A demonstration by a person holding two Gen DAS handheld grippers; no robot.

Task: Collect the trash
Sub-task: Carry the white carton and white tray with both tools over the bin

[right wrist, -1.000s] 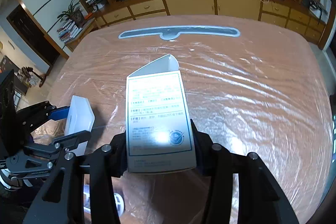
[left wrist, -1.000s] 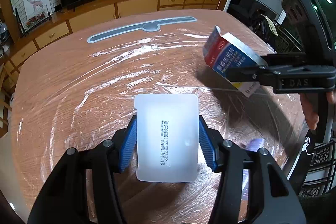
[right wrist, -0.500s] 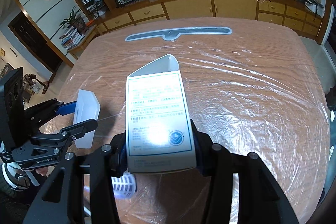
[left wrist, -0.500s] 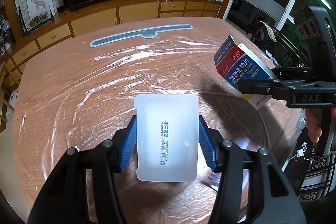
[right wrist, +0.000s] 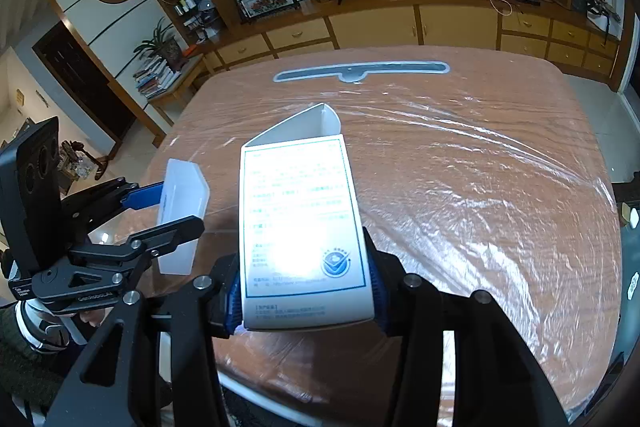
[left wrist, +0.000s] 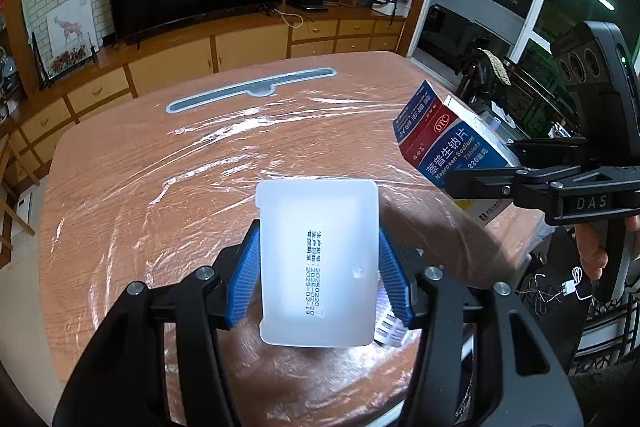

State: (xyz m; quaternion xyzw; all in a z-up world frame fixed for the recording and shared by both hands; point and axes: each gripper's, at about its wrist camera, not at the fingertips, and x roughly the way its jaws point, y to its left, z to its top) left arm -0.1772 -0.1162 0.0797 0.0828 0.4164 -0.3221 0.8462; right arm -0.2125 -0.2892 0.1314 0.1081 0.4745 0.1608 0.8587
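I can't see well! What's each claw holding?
Left claw: closed on the white plastic box.
Right claw: closed on the medicine carton.

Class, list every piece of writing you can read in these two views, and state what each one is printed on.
"OTC", "Naproxen Sodium Tablets", "220": medicine box in the right gripper.
"2025-02-19", under a partly legible number: white plastic tray in the left gripper.
"DAS": right gripper body.
Chinese characters on the box and tray: not transcribed.
The box's white back panel: glare, unreadable.
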